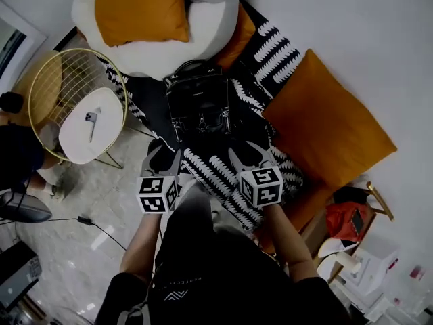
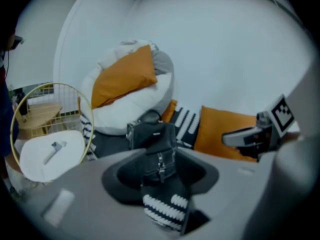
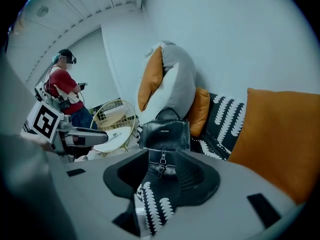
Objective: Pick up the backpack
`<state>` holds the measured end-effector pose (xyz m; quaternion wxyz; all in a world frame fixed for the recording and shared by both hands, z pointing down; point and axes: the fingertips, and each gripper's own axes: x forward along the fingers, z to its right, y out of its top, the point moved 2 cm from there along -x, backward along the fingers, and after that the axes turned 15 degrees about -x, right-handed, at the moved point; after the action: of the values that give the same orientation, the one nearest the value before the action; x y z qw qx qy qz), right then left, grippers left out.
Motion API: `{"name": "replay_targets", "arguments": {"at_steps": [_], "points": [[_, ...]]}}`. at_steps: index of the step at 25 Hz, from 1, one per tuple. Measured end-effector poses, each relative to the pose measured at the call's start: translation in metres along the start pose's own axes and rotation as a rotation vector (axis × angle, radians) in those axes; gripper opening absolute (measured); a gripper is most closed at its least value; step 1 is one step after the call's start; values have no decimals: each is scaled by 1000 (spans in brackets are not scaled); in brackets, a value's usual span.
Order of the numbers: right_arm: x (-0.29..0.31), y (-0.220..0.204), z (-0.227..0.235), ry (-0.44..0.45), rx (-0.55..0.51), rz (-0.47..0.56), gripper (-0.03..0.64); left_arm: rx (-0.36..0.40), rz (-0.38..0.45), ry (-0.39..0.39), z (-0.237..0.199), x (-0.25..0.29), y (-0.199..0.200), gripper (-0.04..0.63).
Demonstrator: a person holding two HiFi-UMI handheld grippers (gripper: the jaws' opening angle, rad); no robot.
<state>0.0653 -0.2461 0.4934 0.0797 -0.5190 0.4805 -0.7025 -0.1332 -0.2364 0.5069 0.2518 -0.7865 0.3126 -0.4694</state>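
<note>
Jaws at a glance: both pairs are spread, with nothing pinched.
Right of the jaws: a large orange cushion (image 1: pixel 325 131) leans on the white wall.
Left of the jaws: a gold wire side table (image 1: pixel 47 80) has a white top, and a small grey object (image 1: pixel 90 120) lies on it.
Below the jaws: black-and-white patterned throw (image 1: pixel 216 171).
Far beyond: a white beanbag (image 1: pixel 203 26) carries a second orange cushion (image 1: pixel 139 9).
Left gripper (image 1: pixel 164 156): its jaws are held wide with the pads bare, near the backpack but not touching it.
Right gripper (image 1: pixel 249 156): alongside the left one, its jaws equally wide and touching nothing.
Backpack (image 1: pixel 199 107): black, glossy and upright, with a top handle and a front strap with a metal buckle. It stands on the throw straight ahead of both pairs, framed between each pair's jaws, with the beanbag just behind it.
</note>
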Motion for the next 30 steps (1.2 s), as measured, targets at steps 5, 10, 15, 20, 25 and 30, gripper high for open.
{"name": "replay_targets", "arguments": {"at_steps": [5,10,15,20,25,30], "points": [[41,-9,25,11,16,-51,143,14,-52,28,-16,39,4,172],[84,-15,41,17,17,-95,143,12,-59,43,-35,72,7,176],[126,-24,56,30,28,-129,143,10,-76,62,-53,105,7,181],[162,-30,70,39,18,-138,143,19,-99,83,-70,130,2,188],[193,-35,87,36,32,-133,143,0,-101,105,-85,151,-4,190],[217,-38,100,39,38,-124,147,-24,-104,106,-93,172,-9,212]]}}
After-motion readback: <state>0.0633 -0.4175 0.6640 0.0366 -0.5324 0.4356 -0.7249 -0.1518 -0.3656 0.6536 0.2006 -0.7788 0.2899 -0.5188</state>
